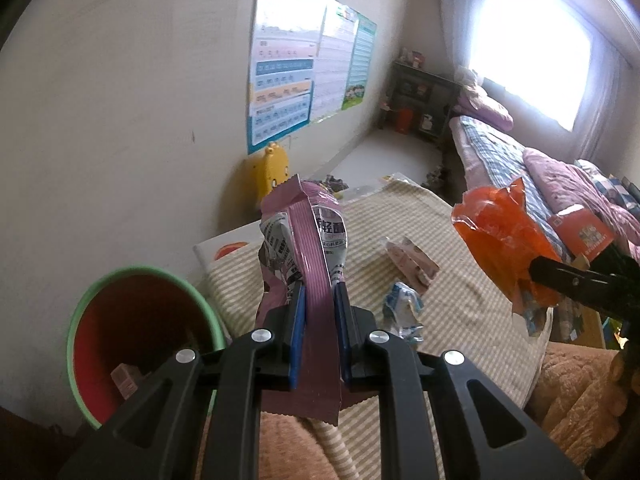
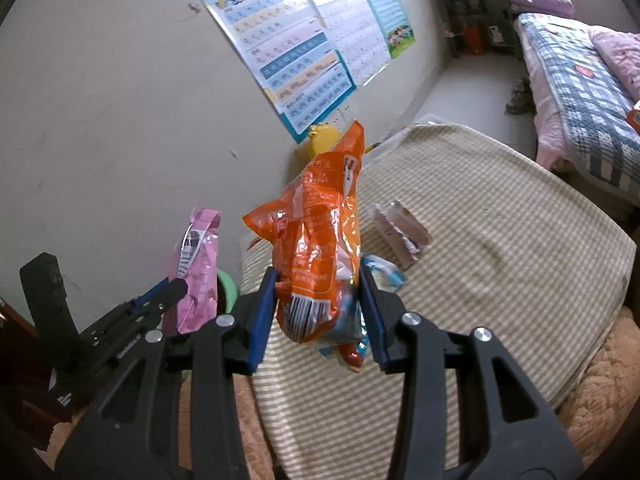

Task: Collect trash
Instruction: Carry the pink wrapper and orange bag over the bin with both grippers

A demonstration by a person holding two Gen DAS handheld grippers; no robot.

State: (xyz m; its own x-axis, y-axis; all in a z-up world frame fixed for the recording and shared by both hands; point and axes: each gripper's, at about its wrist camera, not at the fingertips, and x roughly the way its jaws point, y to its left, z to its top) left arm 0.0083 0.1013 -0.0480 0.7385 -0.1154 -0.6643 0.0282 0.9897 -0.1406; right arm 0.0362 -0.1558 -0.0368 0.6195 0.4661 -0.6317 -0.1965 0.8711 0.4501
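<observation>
**Both tongs hold snack wrappers above a striped tabletop**

The left tongs [image 1: 319, 312] are clenched on a pink wrapper [image 1: 312, 236], their blue pads pressed flat against its sides. The wrapper stands upright between them, its torn top pointing up and its bottom edge hanging below the pads.

The right tongs [image 2: 318, 312] are grasping an orange wrapper [image 2: 316, 240]. It is crumpled and bulky, so the pads stand partly apart with the wrapper filling the space between them. A barcode shows near its lower end. In the left wrist view the same orange wrapper [image 1: 496, 240] is held in the air, right of the pink one.

Below both wrappers is the tabletop [image 1: 460, 280], covered in a beige and white striped cloth. Two more pieces of trash lie on it, between the two held wrappers: a small pinkish carton [image 1: 412, 260] on its side, and nearer the tongs a crumpled blue and white wrapper [image 1: 404, 312].

Left of the tabletop, beside the wall, stands a bin [image 1: 140, 344] with a green rim and red inside. A small piece of trash lies in it.
</observation>
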